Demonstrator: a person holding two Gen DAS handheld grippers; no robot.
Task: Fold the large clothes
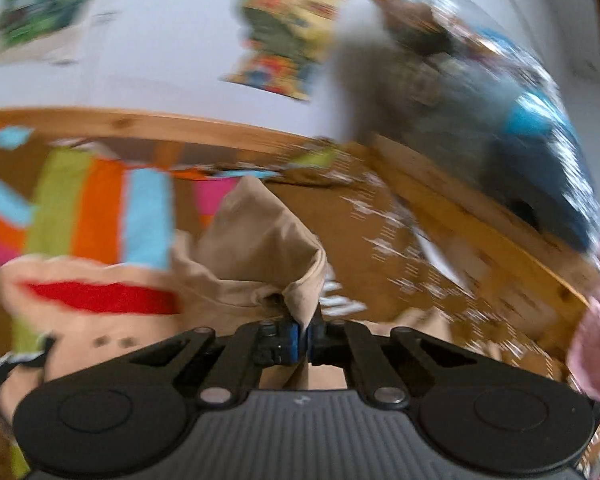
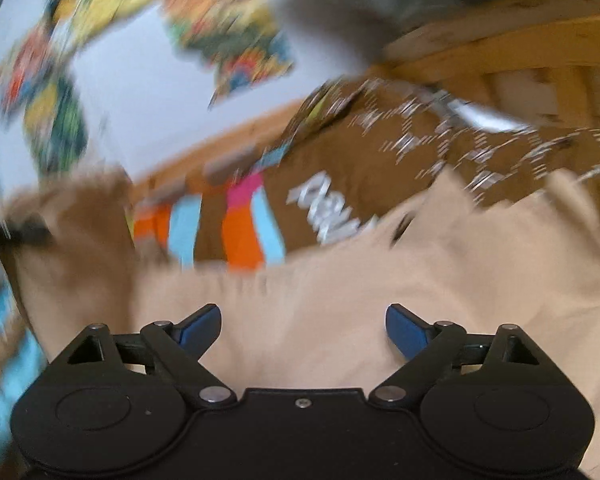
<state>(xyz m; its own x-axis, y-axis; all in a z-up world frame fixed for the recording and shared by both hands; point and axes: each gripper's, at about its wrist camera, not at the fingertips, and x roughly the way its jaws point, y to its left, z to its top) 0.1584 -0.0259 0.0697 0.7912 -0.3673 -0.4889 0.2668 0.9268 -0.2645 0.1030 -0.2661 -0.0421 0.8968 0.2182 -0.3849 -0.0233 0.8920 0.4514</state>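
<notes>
Beige garment [image 1: 256, 240] in left gripper [image 1: 302, 334]

A pale wall [image 1: 172, 52] fills the far side, hung with bright, blurred posters [image 1: 284, 28]. Below it runs a wooden bed frame [image 1: 140, 124]. The bed carries a brown cover [image 2: 364, 168] with white patterns and orange, blue and pink stripes [image 1: 100, 208]. On the right stands a wooden rail [image 1: 484, 232].

I worked over a bed with a wooden frame [image 1: 148, 125], covered by a brown patterned bedspread [image 2: 340, 160] with bright stripes [image 1: 100, 208]. The beige garment [image 2: 340, 280] lay spread directly on that bedspread, rumpled.
</notes>
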